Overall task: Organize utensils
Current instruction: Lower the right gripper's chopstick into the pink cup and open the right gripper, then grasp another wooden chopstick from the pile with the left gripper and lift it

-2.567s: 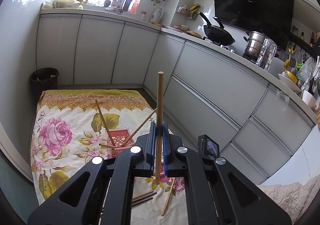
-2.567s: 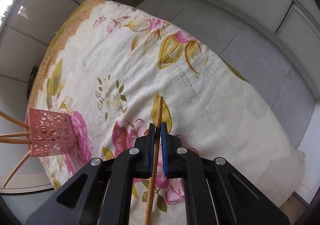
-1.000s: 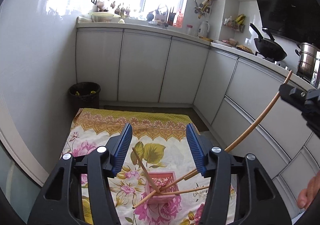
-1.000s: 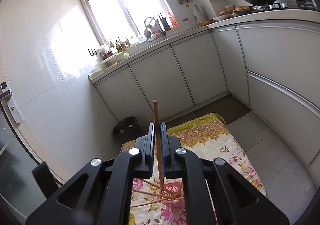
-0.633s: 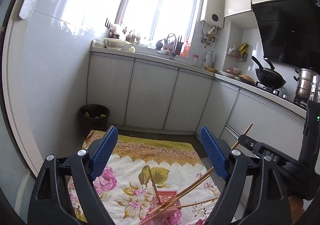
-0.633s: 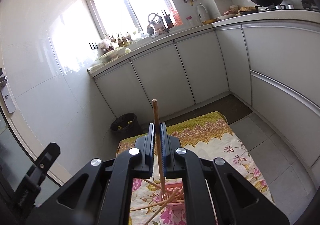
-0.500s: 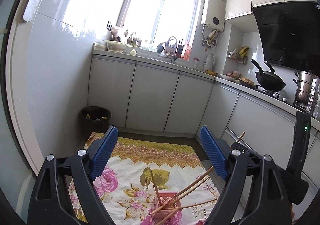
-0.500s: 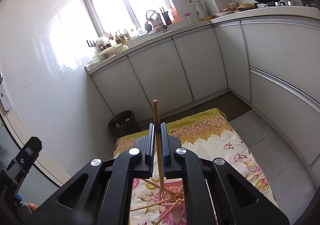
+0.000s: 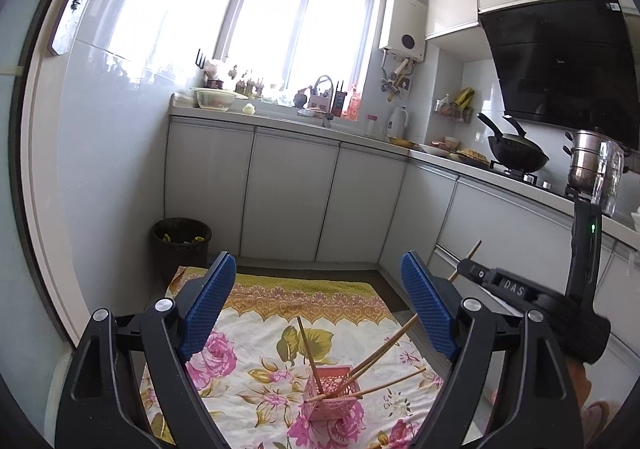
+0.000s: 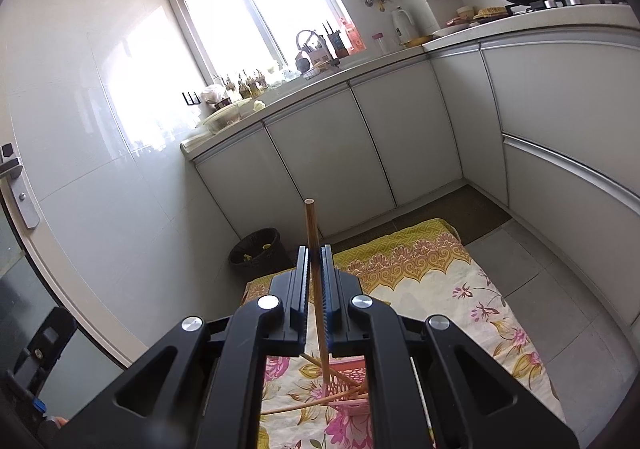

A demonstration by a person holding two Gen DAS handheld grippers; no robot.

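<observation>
Wooden chopstick [image 10: 314,273] clamped in right claw [image 10: 315,249] above pink basket [image 9: 332,395]; left claw [image 9: 318,289] wide, empty.

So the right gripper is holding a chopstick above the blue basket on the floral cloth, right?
Not quite: the basket is pink, not blue, as the left wrist view shows. The right gripper does hold a chopstick above it on the floral cloth.

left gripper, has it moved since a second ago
Yes. The left gripper rose and drew back: the pink basket sits lower and smaller in its view, and more window shows above.
</observation>
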